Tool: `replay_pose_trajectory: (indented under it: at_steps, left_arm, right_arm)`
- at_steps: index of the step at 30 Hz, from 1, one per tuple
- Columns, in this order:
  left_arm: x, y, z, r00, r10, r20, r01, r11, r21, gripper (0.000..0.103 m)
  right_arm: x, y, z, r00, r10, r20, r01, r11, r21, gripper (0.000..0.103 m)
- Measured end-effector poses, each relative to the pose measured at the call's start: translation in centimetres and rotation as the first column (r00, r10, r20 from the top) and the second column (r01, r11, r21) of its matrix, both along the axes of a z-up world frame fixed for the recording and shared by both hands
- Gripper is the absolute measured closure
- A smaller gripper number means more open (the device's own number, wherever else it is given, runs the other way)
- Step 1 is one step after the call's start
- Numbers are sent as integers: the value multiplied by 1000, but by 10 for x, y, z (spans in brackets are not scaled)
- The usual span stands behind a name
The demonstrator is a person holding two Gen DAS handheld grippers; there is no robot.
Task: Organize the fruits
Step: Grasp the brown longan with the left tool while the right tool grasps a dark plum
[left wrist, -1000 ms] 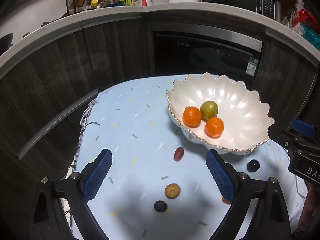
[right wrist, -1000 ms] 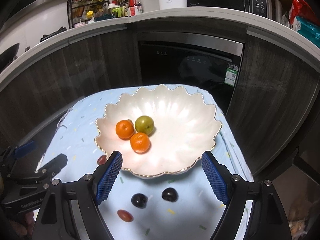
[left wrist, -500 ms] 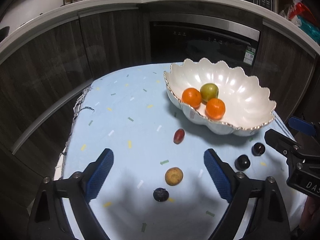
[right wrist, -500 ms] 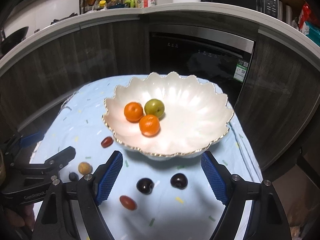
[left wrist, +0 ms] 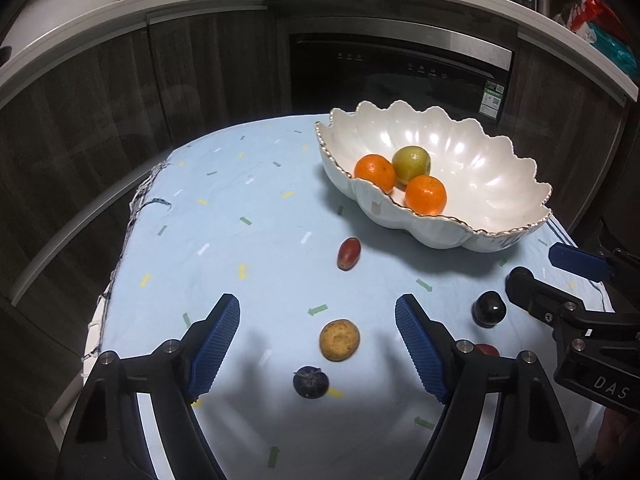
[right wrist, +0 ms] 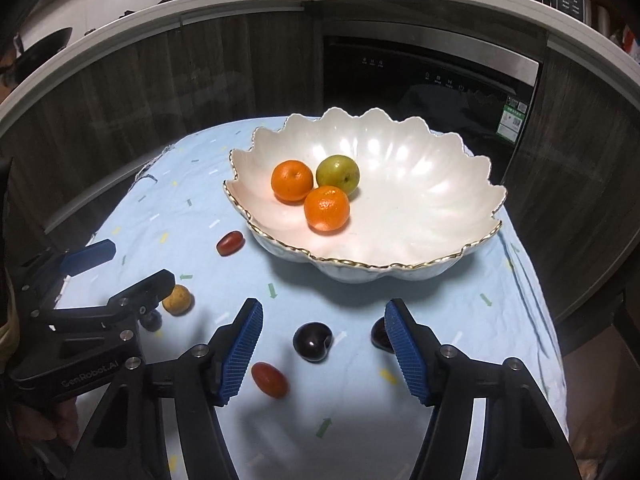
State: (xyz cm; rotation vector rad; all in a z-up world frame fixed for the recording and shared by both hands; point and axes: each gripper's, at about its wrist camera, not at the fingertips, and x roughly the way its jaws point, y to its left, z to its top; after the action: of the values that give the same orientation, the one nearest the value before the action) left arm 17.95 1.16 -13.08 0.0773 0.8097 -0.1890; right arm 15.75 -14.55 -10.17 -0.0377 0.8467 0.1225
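Resting on a worktop (right wrist: 420, 384) under pale blue cloth, a white scalloped bowl (right wrist: 420, 184) serves as landmark. Inside it: two oranges (right wrist: 292, 181) (right wrist: 327, 208) and one green fruit (right wrist: 338, 174), touching. In front of bowl, on cloth: dark plum (right wrist: 312, 342), second dark plum (right wrist: 378, 334) partly hidden, red grape tomato (right wrist: 270, 378). Left of bowl: red grape (left wrist: 349, 254); nearer the camera, tan round fruit (left wrist: 339, 339) and small dark berry (left wrist: 311, 382). Left hand-held gripper (left wrist: 318, 352): jaws closing, tan fruit and berry between them, untouched. Right hand-held gripper (right wrist: 322, 354): jaws closing, first plum between them, pads clear of it.
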Motion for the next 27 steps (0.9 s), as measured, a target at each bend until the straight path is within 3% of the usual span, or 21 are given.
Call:
replay_pose_trajectory:
  at_steps: [10, 15, 23, 27]
  left_arm:
    - [1, -10, -17, 999, -40, -26, 42, 997, 65, 36]
    - [3, -13, -25, 997, -58, -46, 62, 995, 73, 39]
    - [7, -16, -33, 996, -61, -64, 66, 995, 75, 41]
    - [11, -16, -39, 994, -62, -87, 68, 995, 66, 47]
  right_arm:
    - [9, -4, -17, 999, 18, -49, -17, 1000, 22, 45]
    - [12, -4, -25, 998, 22, -67, -20, 999, 27, 45]
    - [17, -2, -36, 994, 35, -106, -31, 999, 40, 54]
    - [18, -2, -41, 992, 38, -121, -32, 998, 47, 55]
